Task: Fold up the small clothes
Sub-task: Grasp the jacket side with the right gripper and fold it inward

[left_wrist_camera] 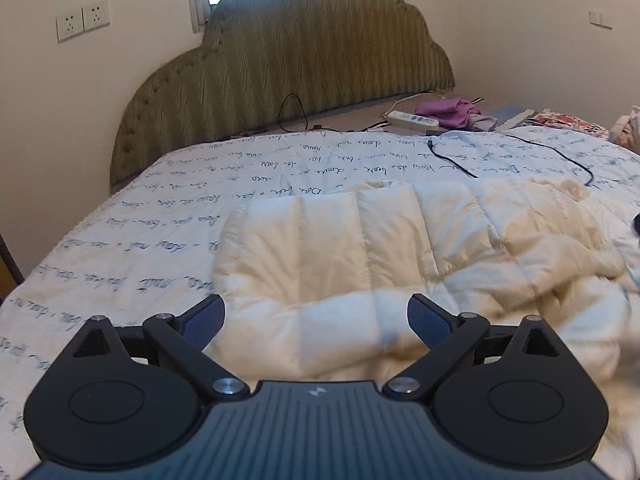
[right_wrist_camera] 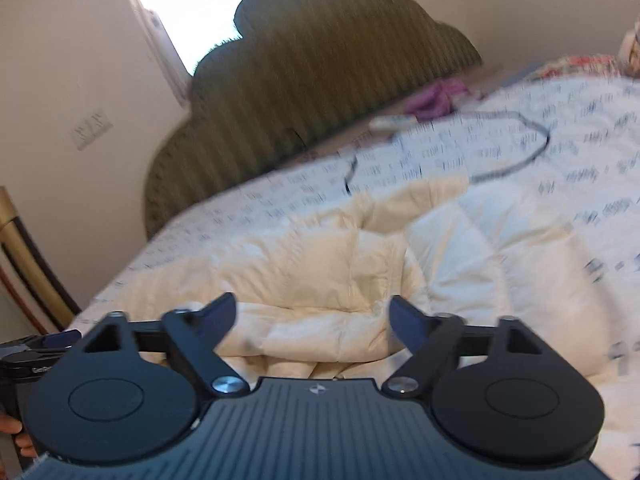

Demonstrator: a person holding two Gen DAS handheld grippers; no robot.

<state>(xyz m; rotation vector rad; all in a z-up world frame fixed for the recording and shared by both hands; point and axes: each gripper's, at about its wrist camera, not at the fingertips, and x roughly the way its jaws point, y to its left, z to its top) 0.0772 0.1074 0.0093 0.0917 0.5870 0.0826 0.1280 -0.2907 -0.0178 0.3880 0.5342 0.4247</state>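
both hand-held grippers, left (left_wrist_camera: 316, 314) and right (right_wrist_camera: 312, 318), hang released over our cream puffer jacket (left_wrist_camera: 400, 248), rumpled on the bed (left_wrist_camera: 120, 220). we judge folding barely begun; next, each pinches an edge to spread it.

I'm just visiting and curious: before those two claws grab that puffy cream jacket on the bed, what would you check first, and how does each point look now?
1. Left claw open: ok.
2. Right claw open: ok.
3. Cream jacket in front of both claws: ok.
4. Jacket lying flat: not ok, rumpled on its right side.
5. Black cable apart from the jacket: cannot tell, its loop ends close to the far edge.
6. Right wrist view sharp: not ok, blurred.
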